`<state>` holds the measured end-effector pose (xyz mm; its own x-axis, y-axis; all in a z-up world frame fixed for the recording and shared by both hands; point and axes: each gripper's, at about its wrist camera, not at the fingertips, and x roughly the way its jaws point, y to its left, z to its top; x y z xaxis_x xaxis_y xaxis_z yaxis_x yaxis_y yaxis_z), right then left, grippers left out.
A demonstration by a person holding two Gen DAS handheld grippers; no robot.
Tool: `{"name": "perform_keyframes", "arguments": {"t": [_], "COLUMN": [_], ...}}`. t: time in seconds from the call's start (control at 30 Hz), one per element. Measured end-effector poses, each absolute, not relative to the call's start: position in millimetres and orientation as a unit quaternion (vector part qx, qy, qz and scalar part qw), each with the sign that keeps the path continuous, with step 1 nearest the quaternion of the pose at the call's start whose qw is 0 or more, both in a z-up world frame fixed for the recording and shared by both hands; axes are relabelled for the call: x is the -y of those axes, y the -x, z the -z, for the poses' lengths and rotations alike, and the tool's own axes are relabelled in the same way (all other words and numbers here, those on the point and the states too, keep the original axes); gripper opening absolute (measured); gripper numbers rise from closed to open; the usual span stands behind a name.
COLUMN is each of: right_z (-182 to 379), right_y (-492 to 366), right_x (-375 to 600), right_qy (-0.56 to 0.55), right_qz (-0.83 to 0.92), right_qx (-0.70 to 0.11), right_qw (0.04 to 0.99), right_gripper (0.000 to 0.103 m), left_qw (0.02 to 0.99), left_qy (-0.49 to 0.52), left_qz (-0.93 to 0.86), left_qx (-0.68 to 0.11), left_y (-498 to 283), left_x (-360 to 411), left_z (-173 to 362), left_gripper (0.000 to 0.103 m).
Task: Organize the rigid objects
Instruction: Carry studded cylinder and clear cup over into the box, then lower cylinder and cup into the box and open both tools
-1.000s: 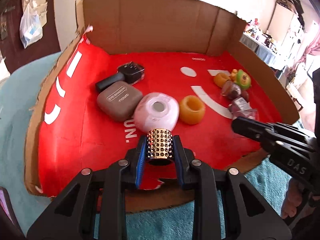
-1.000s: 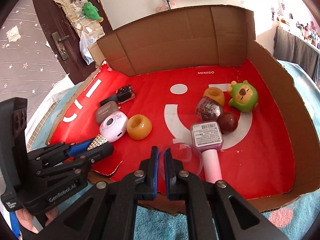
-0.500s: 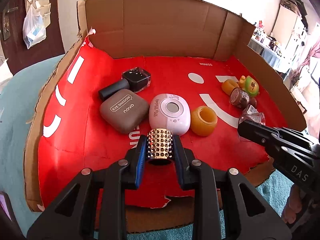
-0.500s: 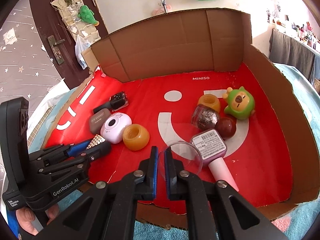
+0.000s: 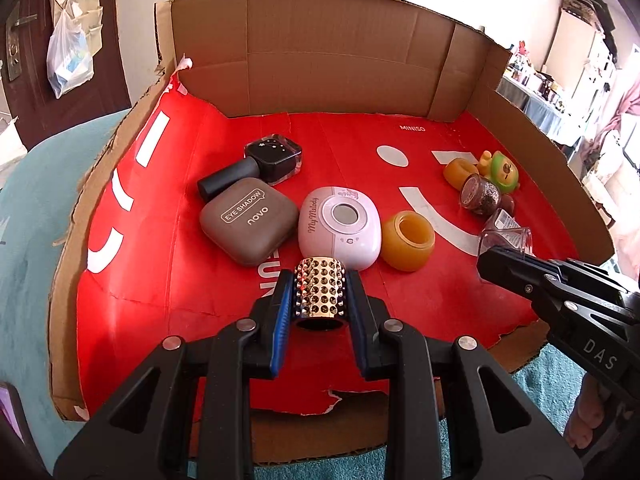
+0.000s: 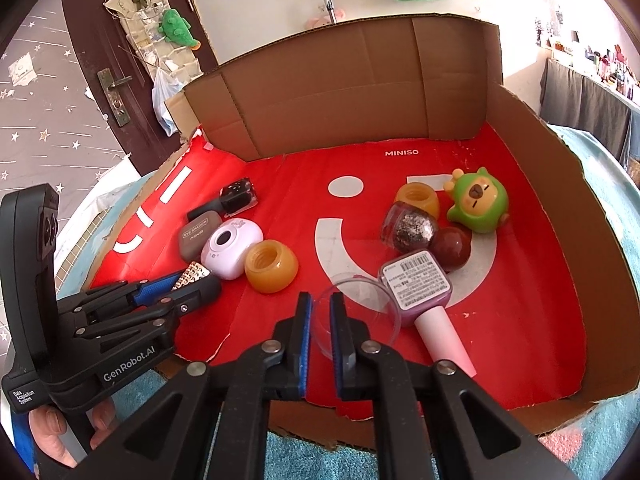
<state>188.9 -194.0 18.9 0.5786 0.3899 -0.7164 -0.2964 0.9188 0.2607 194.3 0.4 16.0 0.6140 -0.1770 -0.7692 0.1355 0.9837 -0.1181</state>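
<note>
My left gripper (image 5: 320, 296) is shut on a gold studded cylinder (image 5: 319, 294), held over the red box floor just in front of a pink My Melody case (image 5: 340, 226). The cylinder shows again in the right wrist view (image 6: 193, 274). My right gripper (image 6: 321, 316) is shut on the rim of a clear plastic cup (image 6: 360, 312), beside a pink-handled bottle with a barcode label (image 6: 416, 280). An amber ring jar (image 5: 408, 240), a brown eye shadow case (image 5: 248, 222) and a black nail polish bottle (image 5: 260, 166) lie in a row on the left half.
The cardboard box walls (image 5: 328, 52) rise at the back and sides. A green toy (image 6: 478, 200), a glitter jar (image 6: 406, 230), a dark red ball (image 6: 450, 248) and a second amber jar (image 6: 418, 198) cluster at the right. Teal cloth (image 5: 540, 392) lies under the box.
Both grippers have drawn back and lifted slightly from the objects while keeping their holds. The pink case and amber jar now sit farther from the left gripper.
</note>
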Motion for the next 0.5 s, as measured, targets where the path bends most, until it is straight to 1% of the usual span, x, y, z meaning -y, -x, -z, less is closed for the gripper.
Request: {"name": "perform_keyframes", "arguments": {"t": [0.27,0.47,0.5], "right_z": [-19.2,-19.7,-19.8], "right_y": [-189.1,-189.1,-189.0], "right_x": [193.4,193.5,193.5], "right_qy": [-0.055,-0.054,-0.053], "right_qz": [-0.194,-0.193,-0.192], "right_qx": [-0.418,-0.419,-0.419], "right_qw": [0.886,0.886,0.886], "right_gripper": [0.009,0.013,0.015], "left_qw": [0.899,0.898,0.898], "left_qy": [0.023,0.028,0.029], "left_qz": [0.083,0.083,0.083], "left_qx": [-0.429,-0.430,-0.430], "left_y": [-193.1,-193.6,-193.5], "left_x": [-0.5,-1.5,-1.8], "left_z": [-15.6,-16.2,-16.4], "left_gripper": [0.024,0.024,0.024]}}
